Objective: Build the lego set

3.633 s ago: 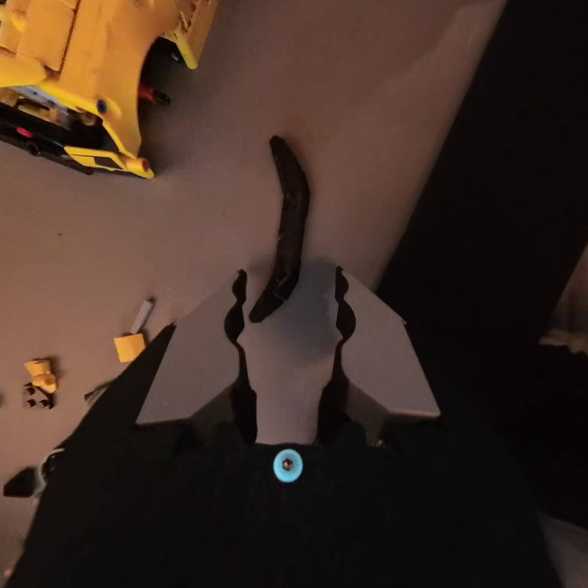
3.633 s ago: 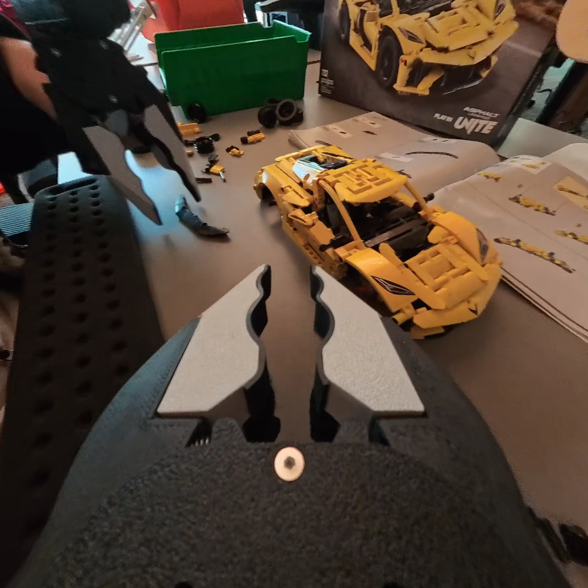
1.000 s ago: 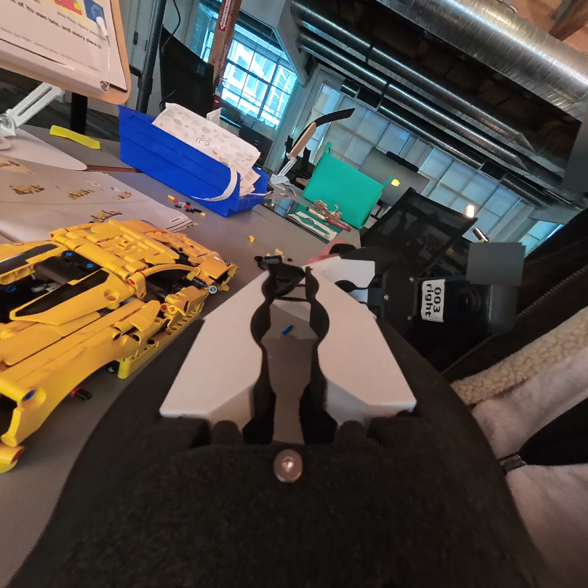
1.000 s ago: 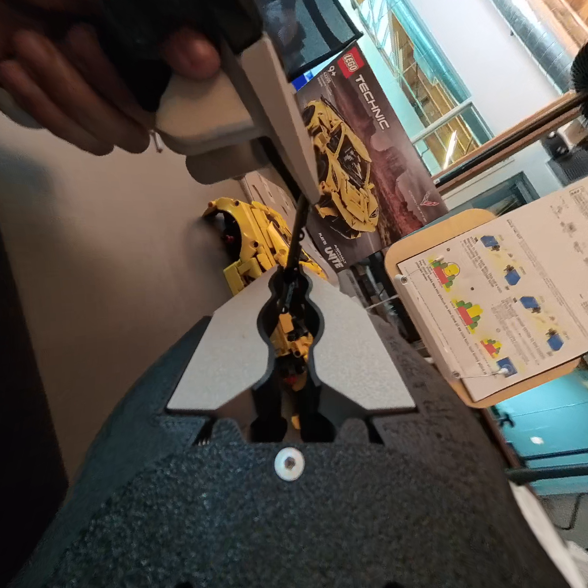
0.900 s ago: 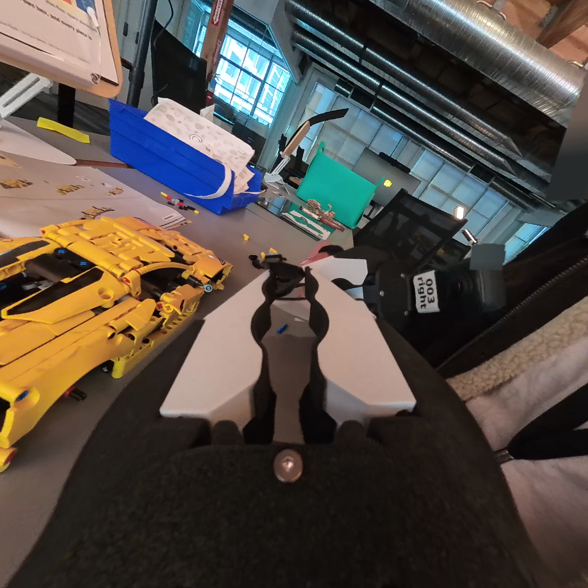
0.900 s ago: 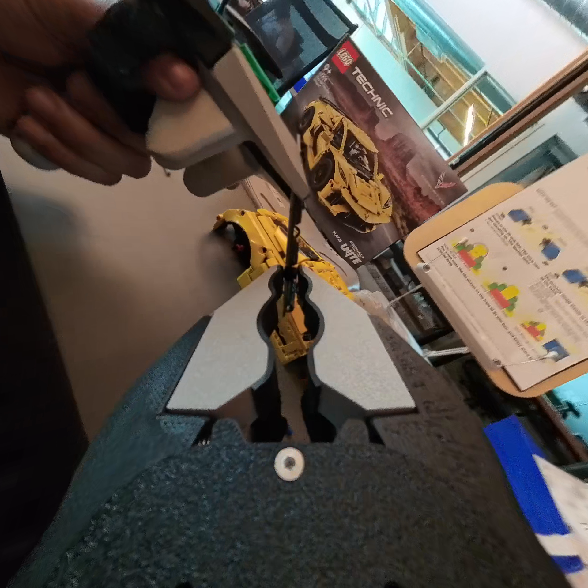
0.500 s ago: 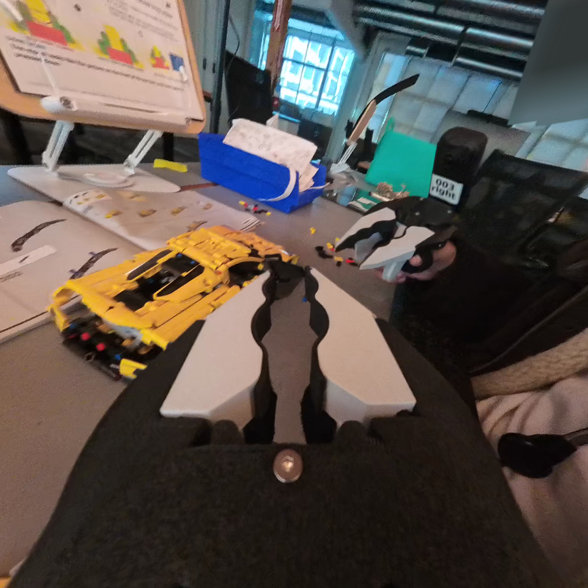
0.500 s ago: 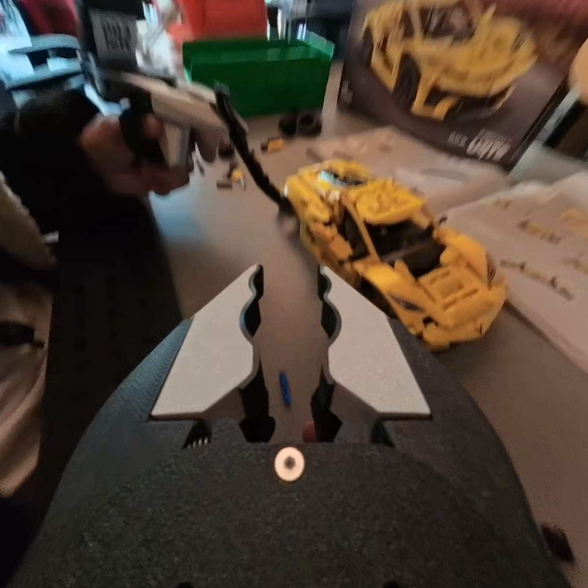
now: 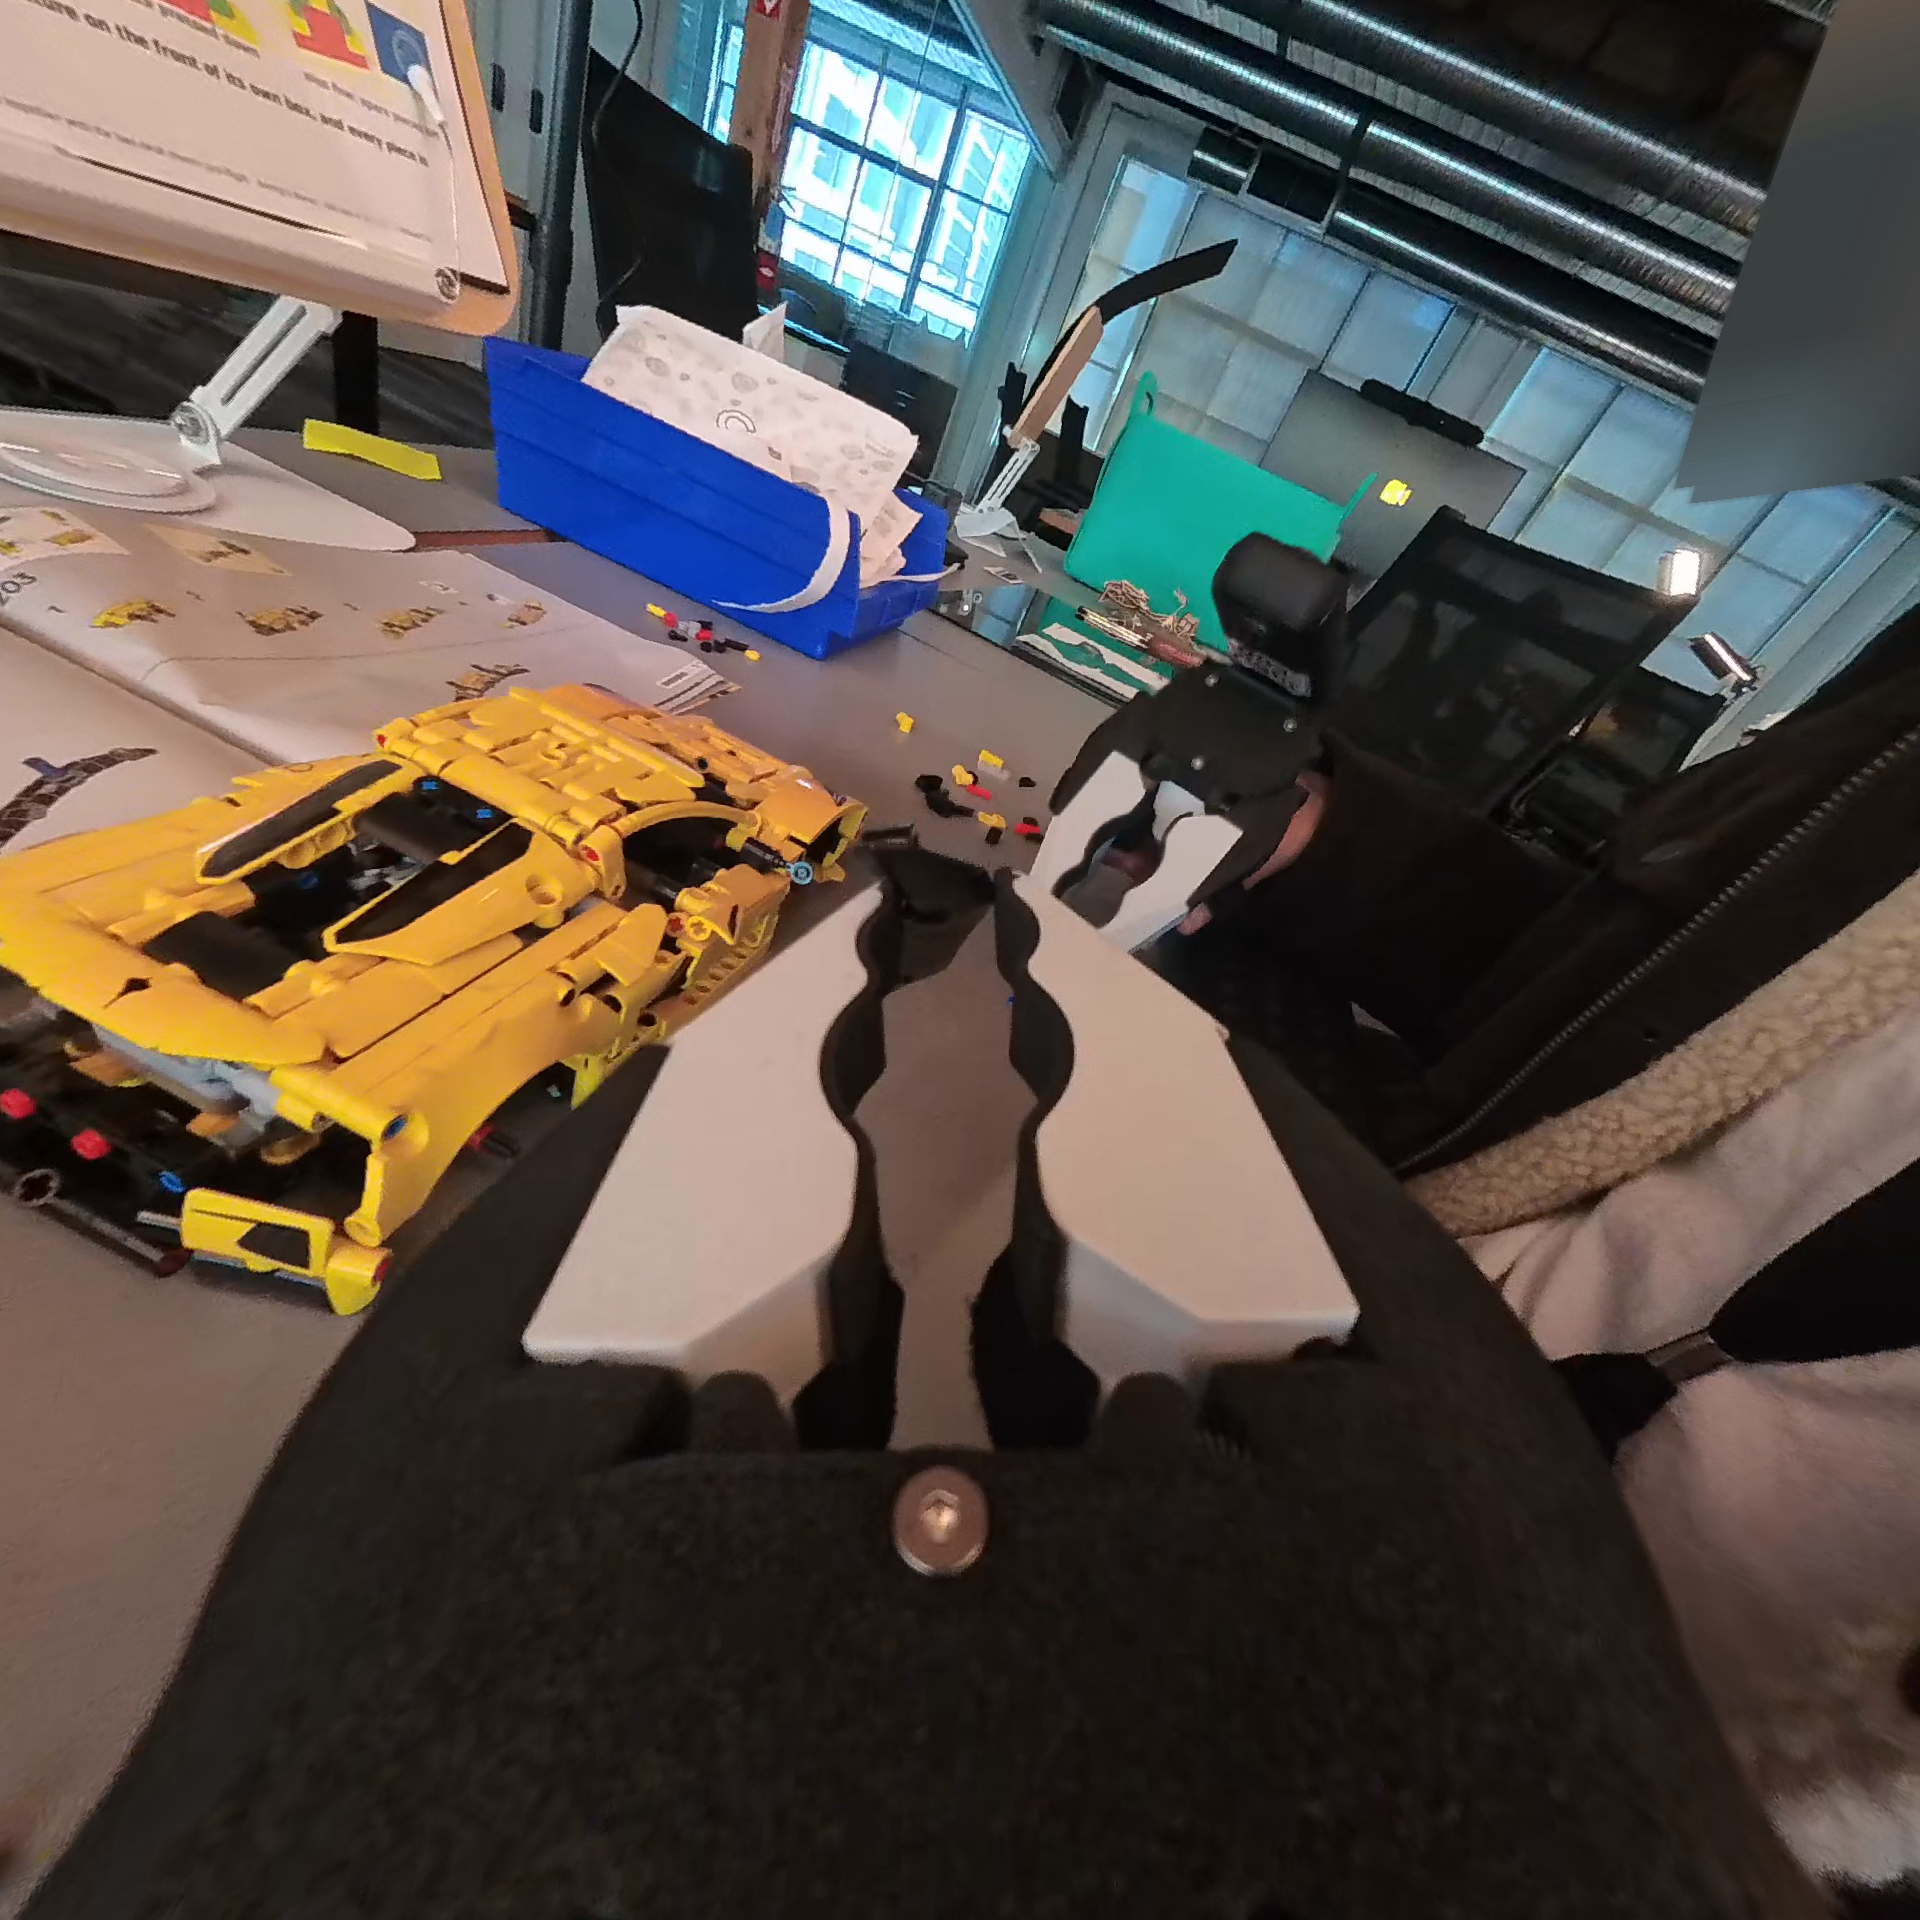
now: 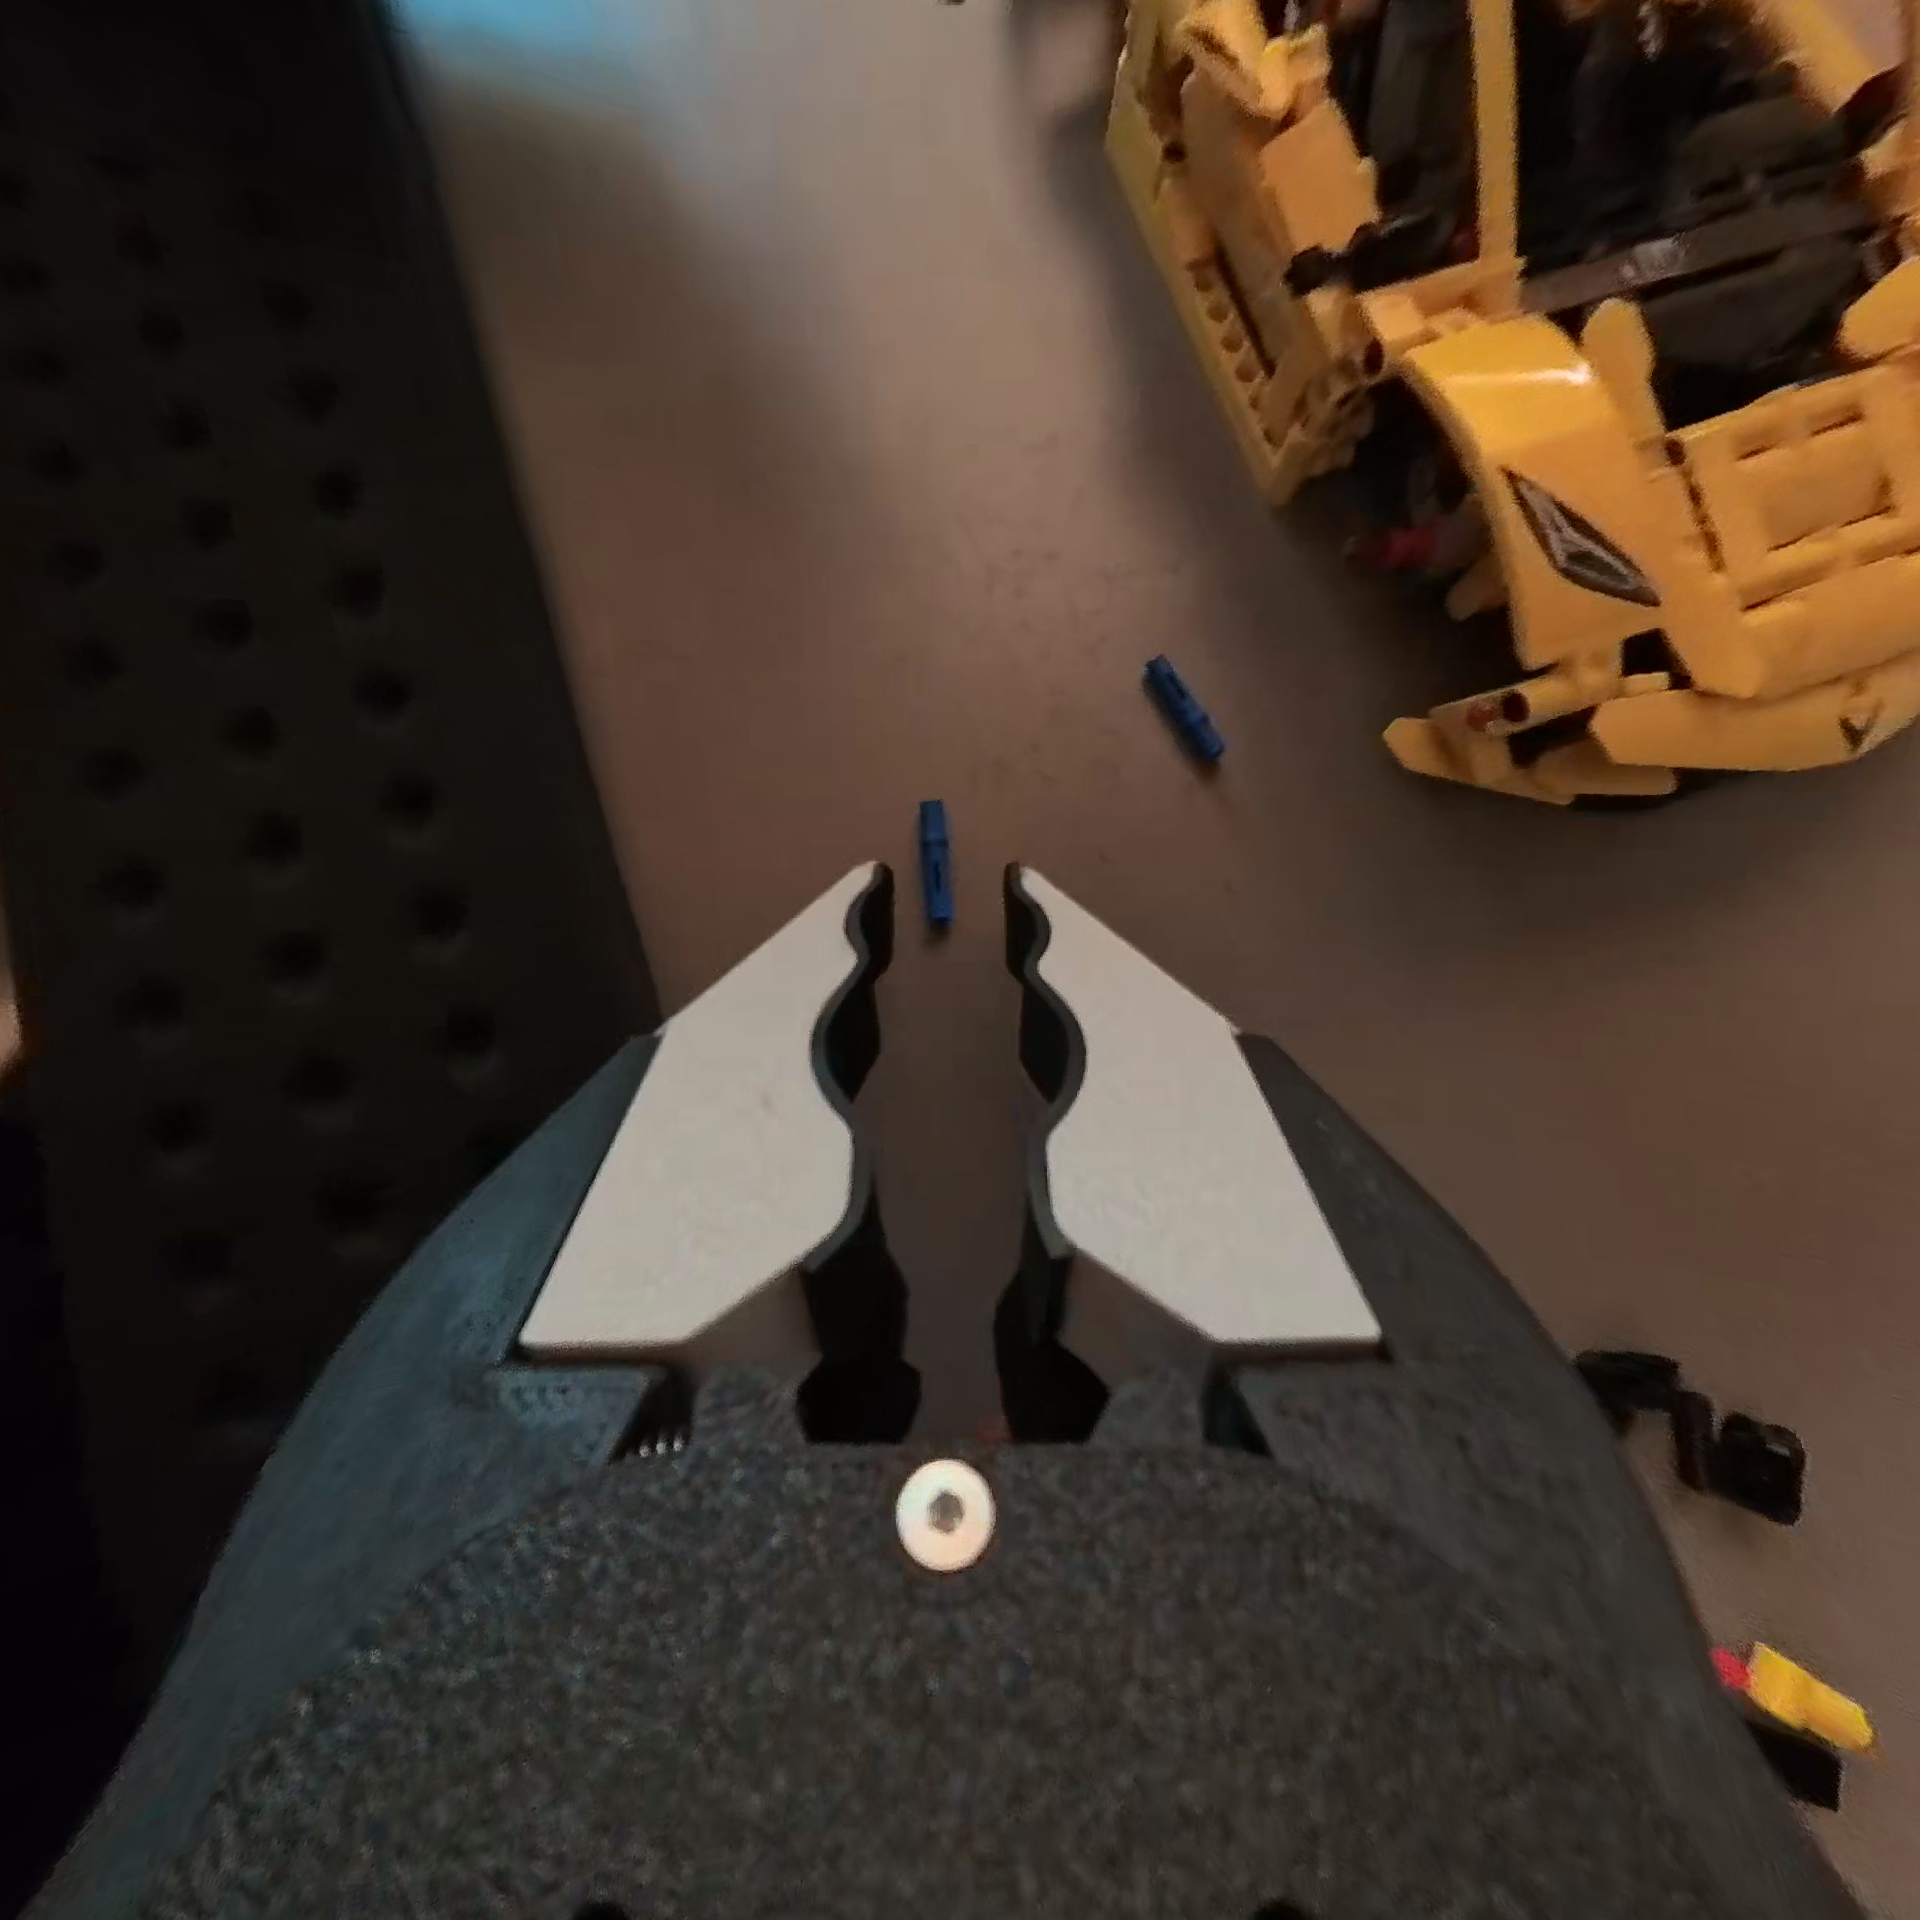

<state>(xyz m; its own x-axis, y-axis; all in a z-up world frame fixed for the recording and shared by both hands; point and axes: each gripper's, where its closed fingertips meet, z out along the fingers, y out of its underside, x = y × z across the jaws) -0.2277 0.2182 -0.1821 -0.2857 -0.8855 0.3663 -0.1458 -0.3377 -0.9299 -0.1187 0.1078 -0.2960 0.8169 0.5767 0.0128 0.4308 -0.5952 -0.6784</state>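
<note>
Your right gripper [image 10: 943, 878], jaws spread, hovers over a blue pin [image 10: 936, 860] near the yellow Lego car [image 10: 1538, 395]. Your left gripper [image 9: 940, 883] pinches a black curved piece [image 9: 920, 871]. Closing off-centre could flick the pin away.

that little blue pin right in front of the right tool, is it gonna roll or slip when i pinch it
Probably a bit of both. The blue pin looks round and slender, lying flat on the smooth table, so a sideways nudge could roll it. It lies lengthwise just beyond the open right tool, so closing across it seems workable. Being tiny hard plastic, it may squirt out if pinched off-centre.
</note>
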